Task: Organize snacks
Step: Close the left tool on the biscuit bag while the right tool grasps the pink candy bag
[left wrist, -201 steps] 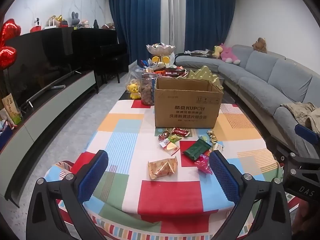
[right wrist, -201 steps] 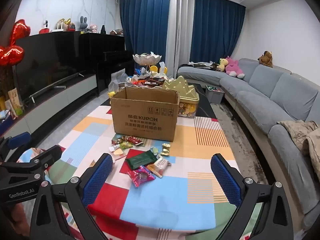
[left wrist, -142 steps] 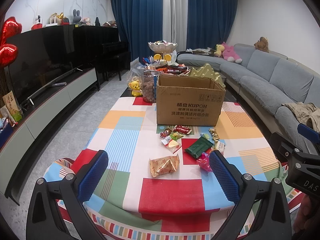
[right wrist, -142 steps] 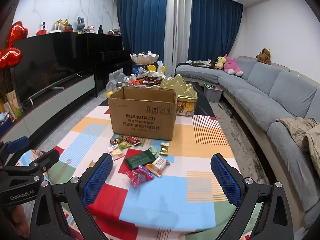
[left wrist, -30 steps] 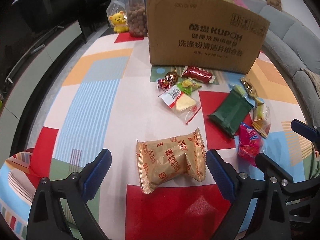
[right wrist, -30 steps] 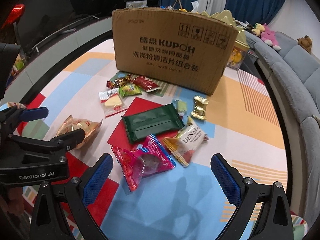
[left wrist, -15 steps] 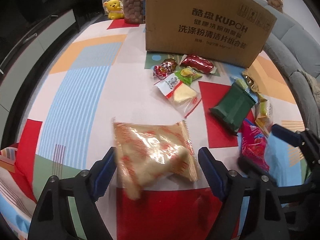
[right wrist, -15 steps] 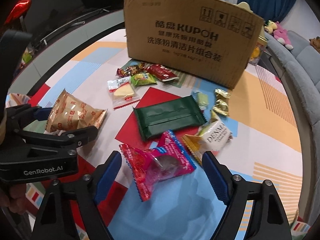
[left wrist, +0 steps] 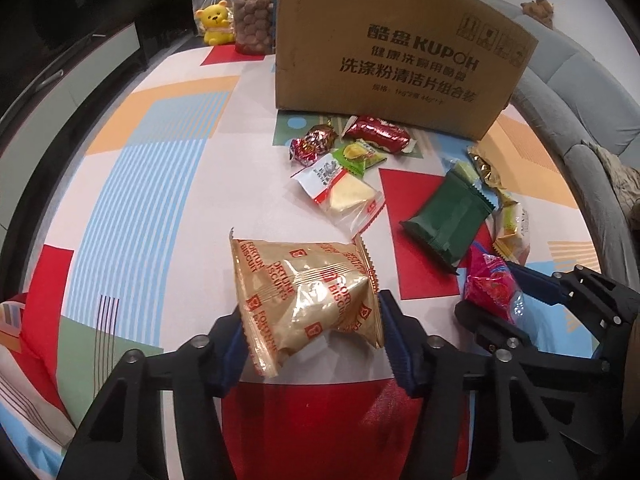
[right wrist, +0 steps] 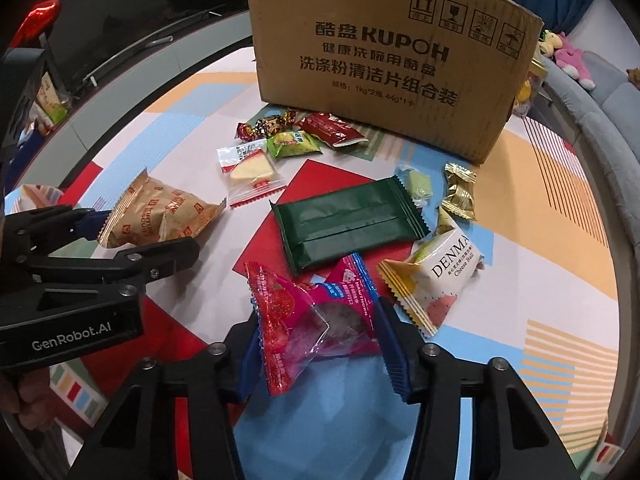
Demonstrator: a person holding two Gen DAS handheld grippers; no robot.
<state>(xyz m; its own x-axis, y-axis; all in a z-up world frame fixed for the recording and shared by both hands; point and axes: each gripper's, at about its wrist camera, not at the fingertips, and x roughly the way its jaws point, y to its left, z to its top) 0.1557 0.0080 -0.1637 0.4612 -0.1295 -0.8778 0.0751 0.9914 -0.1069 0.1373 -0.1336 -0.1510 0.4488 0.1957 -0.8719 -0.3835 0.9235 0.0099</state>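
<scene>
Both grippers closing on snack packets on the patchwork tablecloth point(left wrist: 152, 184)

Left gripper point(left wrist: 310, 338) is clamping the tan crinkly biscuit packet point(left wrist: 308, 292); right gripper point(right wrist: 320, 344) is clamping the pink plastic candy packet point(right wrist: 312, 316), both near the cloth's front edge.

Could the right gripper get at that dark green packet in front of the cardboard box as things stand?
Probably not yet: the right gripper is closing on the pink snack packet, so it is occupied. Otherwise the dark green packet lies flat just beyond it, uncovered, with nothing in between.
</scene>
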